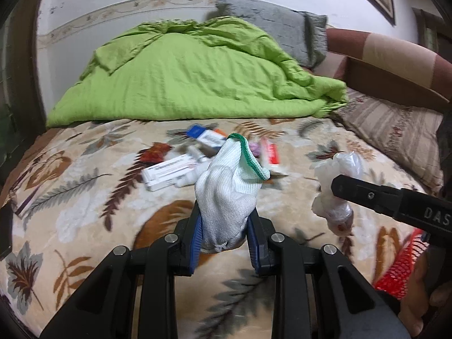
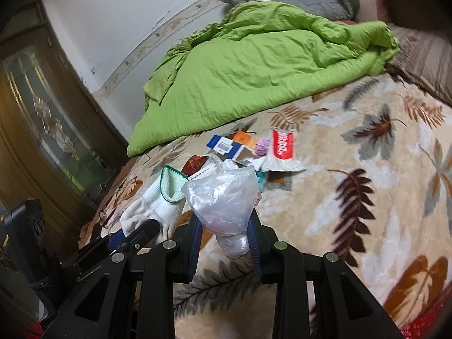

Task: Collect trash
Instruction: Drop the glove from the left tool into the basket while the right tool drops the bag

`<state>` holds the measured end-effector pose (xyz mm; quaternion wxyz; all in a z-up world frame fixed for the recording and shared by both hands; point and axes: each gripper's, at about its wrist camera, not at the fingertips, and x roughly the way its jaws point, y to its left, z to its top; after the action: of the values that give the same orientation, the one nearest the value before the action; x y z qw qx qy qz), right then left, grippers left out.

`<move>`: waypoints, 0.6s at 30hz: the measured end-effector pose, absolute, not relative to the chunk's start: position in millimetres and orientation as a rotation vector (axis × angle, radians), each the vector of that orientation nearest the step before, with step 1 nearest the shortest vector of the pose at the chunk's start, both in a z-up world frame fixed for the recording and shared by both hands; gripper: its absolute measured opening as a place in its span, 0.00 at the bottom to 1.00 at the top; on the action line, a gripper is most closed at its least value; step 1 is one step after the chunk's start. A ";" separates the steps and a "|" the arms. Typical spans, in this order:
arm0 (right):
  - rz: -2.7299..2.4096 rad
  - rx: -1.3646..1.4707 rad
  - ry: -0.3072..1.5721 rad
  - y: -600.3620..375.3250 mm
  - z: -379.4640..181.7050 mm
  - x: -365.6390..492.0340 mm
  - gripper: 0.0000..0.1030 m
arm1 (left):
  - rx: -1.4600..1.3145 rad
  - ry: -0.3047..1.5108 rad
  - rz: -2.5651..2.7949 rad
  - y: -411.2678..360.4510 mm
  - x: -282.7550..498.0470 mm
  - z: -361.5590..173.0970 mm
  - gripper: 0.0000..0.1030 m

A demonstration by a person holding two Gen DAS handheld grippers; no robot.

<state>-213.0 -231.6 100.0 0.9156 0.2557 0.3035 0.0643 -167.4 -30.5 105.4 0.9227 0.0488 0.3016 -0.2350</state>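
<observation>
Left wrist view: the left gripper [image 1: 224,226] pinches a white knit glove [image 1: 228,186] with a green cuff between its blue pads, the cuff standing up toward twelve o'clock. At three o'clock the right gripper [image 1: 339,190] reaches in from the side, pinching a crumpled clear plastic bag [image 1: 336,186]. Both are held above a bed [image 1: 84,212] covered by a leaf-patterned blanket.

Beyond the glove, at about twelve o'clock, a heap of litter [image 1: 183,163] lies on the blanket: a long white box, a blue-and-white pack, a dark red wrapper and a red-and-white sachet. Farther back sits a bunched green quilt [image 1: 183,79], with a grey pillow [image 1: 282,25] at one o'clock and a striped pillow [image 1: 395,132] at three o'clock. Red netting [image 1: 401,262] shows at four o'clock.

Right wrist view: the right gripper [image 2: 226,231] holds the plastic bag [image 2: 223,195] by its lower end, the bag flaring upward. The glove [image 2: 158,200] and the left gripper [image 2: 141,231] appear at nine o'clock, just beside the bag. A wooden cabinet [image 2: 42,141] with glass doors stands at ten o'clock.
</observation>
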 end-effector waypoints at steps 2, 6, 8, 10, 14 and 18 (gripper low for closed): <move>0.110 0.547 0.609 -247.0 103.4 -226.3 0.32 | 0.107 0.620 -0.535 -43.1 -175.2 111.4 0.26; 0.057 0.614 0.580 -288.0 111.9 -267.2 0.32 | 0.124 0.620 -0.631 -68.9 -192.8 119.8 0.26; 0.027 0.621 0.572 -302.8 115.2 -287.0 0.32 | 0.142 0.625 -0.699 -89.2 -204.7 123.3 0.26; -0.030 0.628 0.566 -324.0 117.5 -315.0 0.32 | 0.159 0.630 -0.761 -107.9 -217.3 126.0 0.26; -0.137 0.652 0.561 -359.3 116.7 -361.6 0.32 | 0.197 0.637 -0.893 -147.0 -245.3 130.9 0.26; -0.257 0.714 0.555 -392.3 107.3 -412.3 0.32 | 0.225 0.687 -1.040 -186.4 -272.5 129.8 0.26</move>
<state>-412.3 -392.3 107.3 0.8916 0.3439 0.2673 -0.1240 -272.5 -186.4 129.8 0.8060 0.1053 0.3209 -0.4861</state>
